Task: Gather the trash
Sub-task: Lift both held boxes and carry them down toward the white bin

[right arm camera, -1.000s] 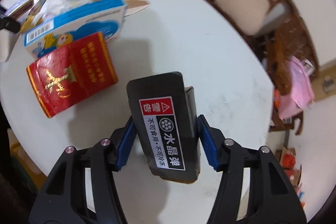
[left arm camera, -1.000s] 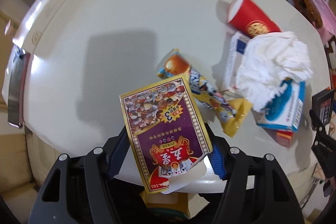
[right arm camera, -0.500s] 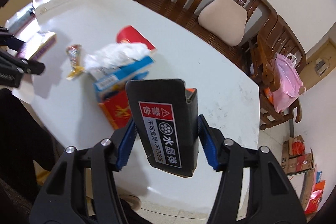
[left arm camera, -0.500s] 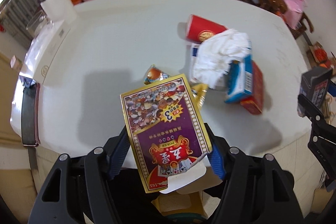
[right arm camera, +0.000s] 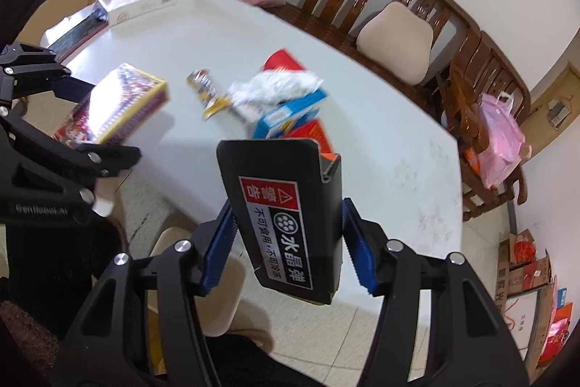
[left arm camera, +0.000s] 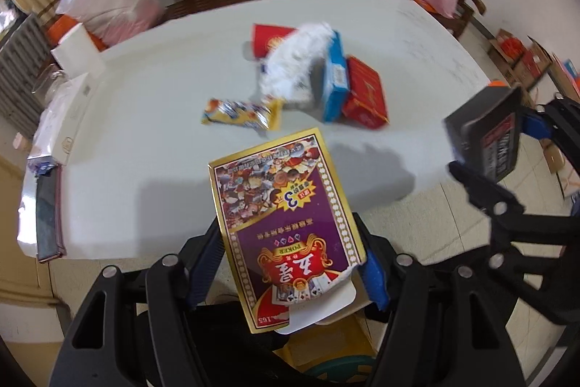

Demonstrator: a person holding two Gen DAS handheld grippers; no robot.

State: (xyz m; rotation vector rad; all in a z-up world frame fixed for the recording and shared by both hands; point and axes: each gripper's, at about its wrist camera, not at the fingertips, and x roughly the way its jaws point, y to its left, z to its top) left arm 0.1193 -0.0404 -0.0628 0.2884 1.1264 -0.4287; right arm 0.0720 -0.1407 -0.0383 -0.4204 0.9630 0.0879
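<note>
My left gripper (left arm camera: 290, 263) pinches a gold-bordered purple card box (left arm camera: 286, 220) reading "POKER"; my right gripper (right arm camera: 286, 242) clamps a black carton (right arm camera: 286, 213) labelled "水晶弹".

white table (left arm camera: 152, 118) bears snack wrapper (left arm camera: 241, 113), tissue-topped boxes (left arm camera: 337, 86) (red cup (left arm camera: 266, 38) behind).

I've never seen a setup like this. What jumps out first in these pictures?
Each gripper clutches a box: the left gripper pinches a gold-edged purple playing-card box, and the right gripper pinches a black box with a red warning label. Behind them, on the white table, sits a heap of crumpled white tissue among red and blue cartons.
</note>
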